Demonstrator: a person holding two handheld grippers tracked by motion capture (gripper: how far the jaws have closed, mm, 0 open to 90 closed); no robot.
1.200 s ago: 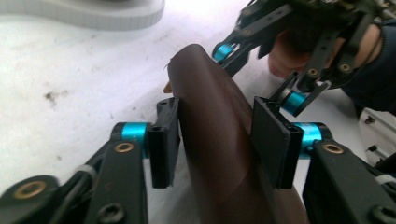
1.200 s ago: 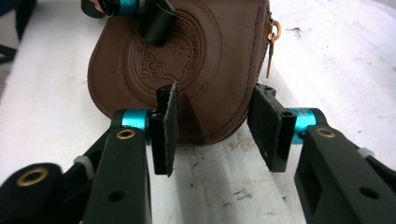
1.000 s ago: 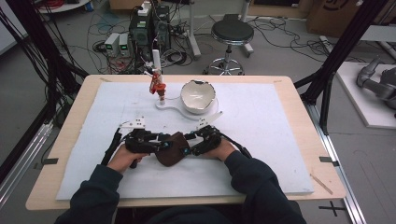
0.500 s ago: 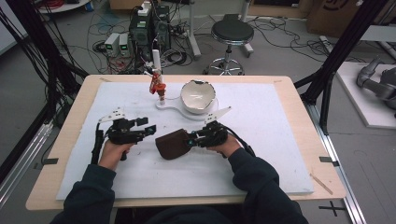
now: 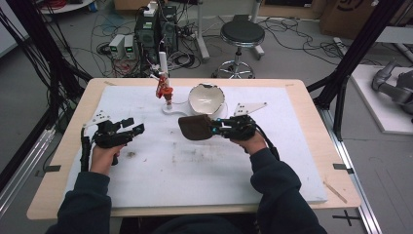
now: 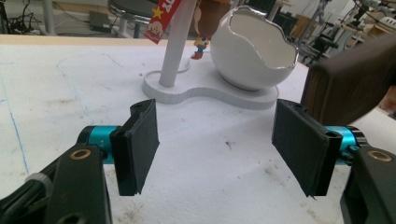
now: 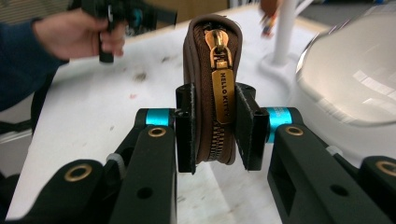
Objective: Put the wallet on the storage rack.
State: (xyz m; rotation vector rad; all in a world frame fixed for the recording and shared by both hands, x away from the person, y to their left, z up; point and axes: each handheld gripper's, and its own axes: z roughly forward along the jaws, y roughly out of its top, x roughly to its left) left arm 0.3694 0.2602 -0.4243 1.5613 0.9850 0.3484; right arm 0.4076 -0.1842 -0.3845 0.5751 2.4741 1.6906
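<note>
In the high view, our right gripper [image 5: 212, 129] holds the brown pouch [image 5: 195, 127] just in front of the white egg-shaped bowl [image 5: 206, 99], nearer the bowl than our left gripper [image 5: 138, 128]. In the left gripper view, the jaws have just been opening with nothing between, the pouch [image 6: 348, 85] beside the bowl [image 6: 252, 49]. In the right gripper view, the jaws have just closed on the pouch [image 7: 212, 88], zipper edge facing us, long axis pointing away.

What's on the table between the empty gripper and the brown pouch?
Nothing: in the high view, only bare, smudged white mat lies between the left gripper and the pouch.
</note>
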